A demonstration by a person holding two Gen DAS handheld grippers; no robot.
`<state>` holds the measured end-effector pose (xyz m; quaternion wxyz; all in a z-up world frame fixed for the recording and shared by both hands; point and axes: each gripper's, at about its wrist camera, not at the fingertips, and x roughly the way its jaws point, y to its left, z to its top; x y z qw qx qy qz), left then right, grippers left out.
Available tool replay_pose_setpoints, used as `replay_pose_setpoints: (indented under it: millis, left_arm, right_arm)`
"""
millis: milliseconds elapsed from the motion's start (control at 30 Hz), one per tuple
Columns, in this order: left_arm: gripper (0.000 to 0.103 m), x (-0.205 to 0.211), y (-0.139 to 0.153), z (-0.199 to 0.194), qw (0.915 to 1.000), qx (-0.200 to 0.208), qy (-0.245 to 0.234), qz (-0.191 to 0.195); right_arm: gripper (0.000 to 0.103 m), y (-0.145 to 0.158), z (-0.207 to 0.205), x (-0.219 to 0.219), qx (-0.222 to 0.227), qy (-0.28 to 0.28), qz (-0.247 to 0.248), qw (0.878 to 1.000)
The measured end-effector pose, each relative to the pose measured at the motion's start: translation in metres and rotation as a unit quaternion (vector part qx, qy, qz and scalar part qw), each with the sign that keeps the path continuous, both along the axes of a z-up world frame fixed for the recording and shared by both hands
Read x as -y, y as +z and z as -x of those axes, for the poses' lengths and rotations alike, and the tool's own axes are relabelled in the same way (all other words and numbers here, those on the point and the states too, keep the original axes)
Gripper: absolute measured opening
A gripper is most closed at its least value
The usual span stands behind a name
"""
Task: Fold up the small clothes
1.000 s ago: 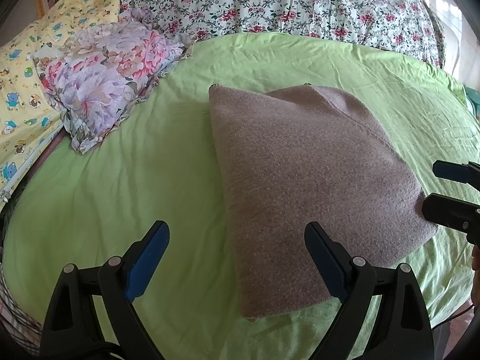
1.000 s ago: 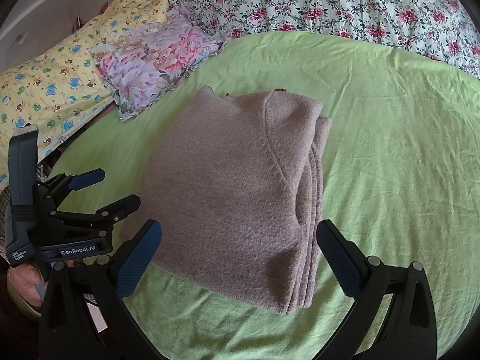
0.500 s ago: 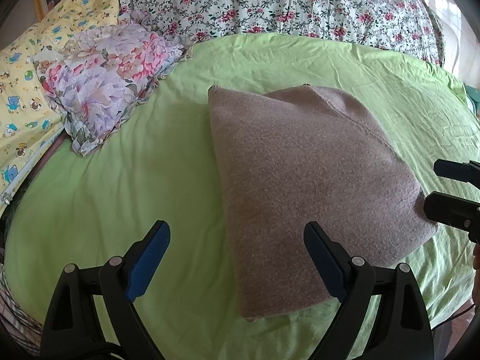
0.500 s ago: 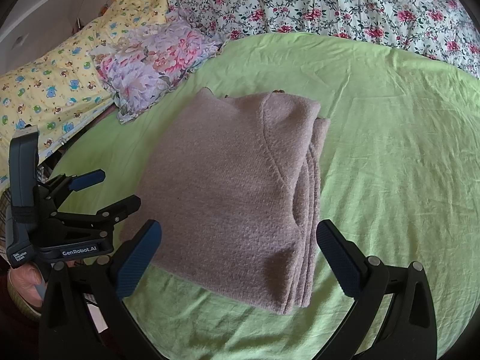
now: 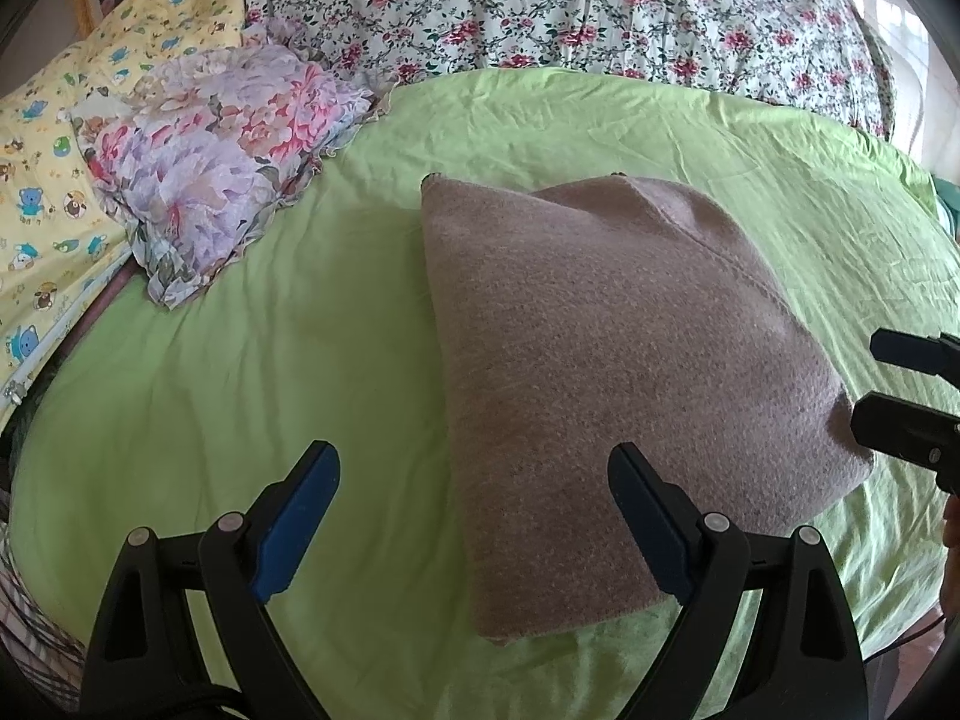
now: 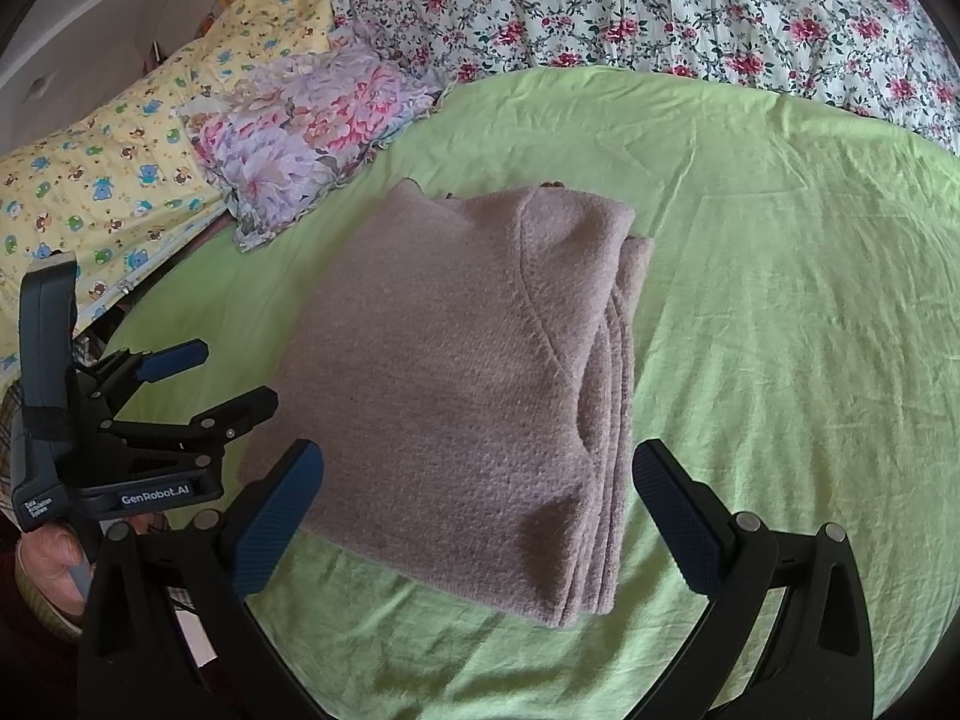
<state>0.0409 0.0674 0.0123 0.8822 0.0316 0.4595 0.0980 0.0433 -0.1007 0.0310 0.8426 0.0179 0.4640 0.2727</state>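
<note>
A mauve-brown knitted garment (image 5: 618,372) lies folded into a thick square on the green sheet; in the right wrist view (image 6: 468,378) its stacked layers show along the right edge. My left gripper (image 5: 474,510) is open and empty, just short of the garment's near-left corner. My right gripper (image 6: 480,510) is open and empty, above the garment's near edge. The right gripper's fingers (image 5: 906,390) show at the right edge of the left wrist view, and the left gripper (image 6: 222,378) shows at the left of the right wrist view.
The green sheet (image 5: 252,396) covers the bed. A purple floral pillow (image 5: 216,156) lies at the back left beside a yellow cartoon-print pillow (image 5: 42,192). A white rose-print quilt (image 5: 570,0) runs along the back. The bed's edge is near both grippers.
Almost nothing has moved; the views have shifted very slightly, and the garment lies as before with both grippers open.
</note>
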Motion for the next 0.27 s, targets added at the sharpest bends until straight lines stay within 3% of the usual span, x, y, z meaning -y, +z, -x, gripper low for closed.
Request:
replay_pose_setpoints:
  millis: [267]
  left_arm:
    - [0.092,0.0051,-0.0046,-0.0010,0.9999,-0.001,-0.007,-0.014]
  right_arm:
    - [0.103,-0.0027,-0.0016,0.0002,-0.006,0.001,-0.006,1.000]
